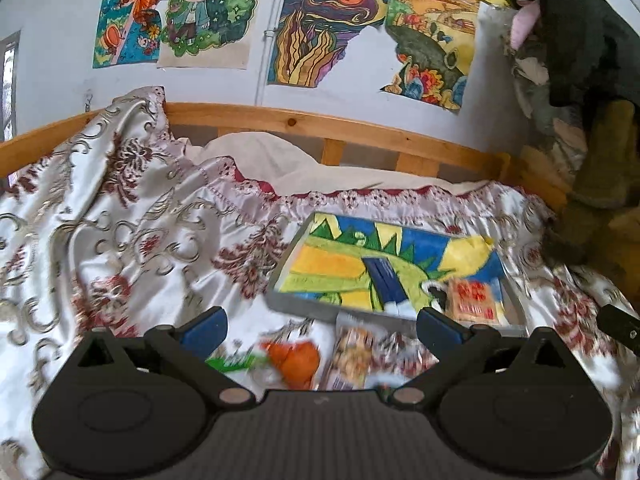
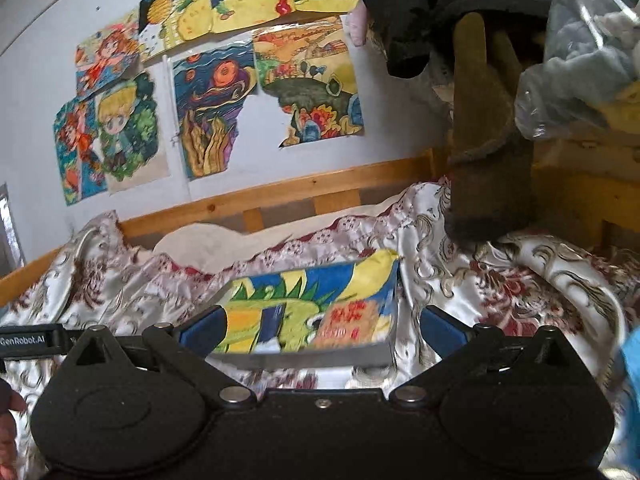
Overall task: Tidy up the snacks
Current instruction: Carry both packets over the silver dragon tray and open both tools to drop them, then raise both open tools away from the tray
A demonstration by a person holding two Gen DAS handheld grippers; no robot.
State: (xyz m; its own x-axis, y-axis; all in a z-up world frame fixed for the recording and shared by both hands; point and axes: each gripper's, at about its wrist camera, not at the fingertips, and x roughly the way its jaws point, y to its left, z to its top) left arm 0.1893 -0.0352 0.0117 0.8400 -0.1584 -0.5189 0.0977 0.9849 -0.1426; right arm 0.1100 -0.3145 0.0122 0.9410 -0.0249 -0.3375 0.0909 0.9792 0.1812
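Note:
A shallow grey tray (image 1: pixel 298 307) lined with a bright drawing lies on the bedspread; it also shows in the right wrist view (image 2: pixel 304 356). In it lie a dark blue packet (image 1: pixel 386 280) and an orange-red snack packet (image 1: pixel 474 295), which the right wrist view also shows (image 2: pixel 347 319). In front of the tray lie an orange snack bag (image 1: pixel 298 362) and a pale snack packet (image 1: pixel 352 356). My left gripper (image 1: pixel 320 326) is open and empty above these loose snacks. My right gripper (image 2: pixel 320 326) is open and empty just before the tray.
A rumpled floral satin bedspread (image 1: pixel 140 220) covers the bed. A wooden bed rail (image 1: pixel 320 124) runs behind, with drawings on the wall. Dark clothes and a brown cushion (image 2: pixel 488 140) pile up at the right. A blue object (image 2: pixel 632 364) blurs at the right edge.

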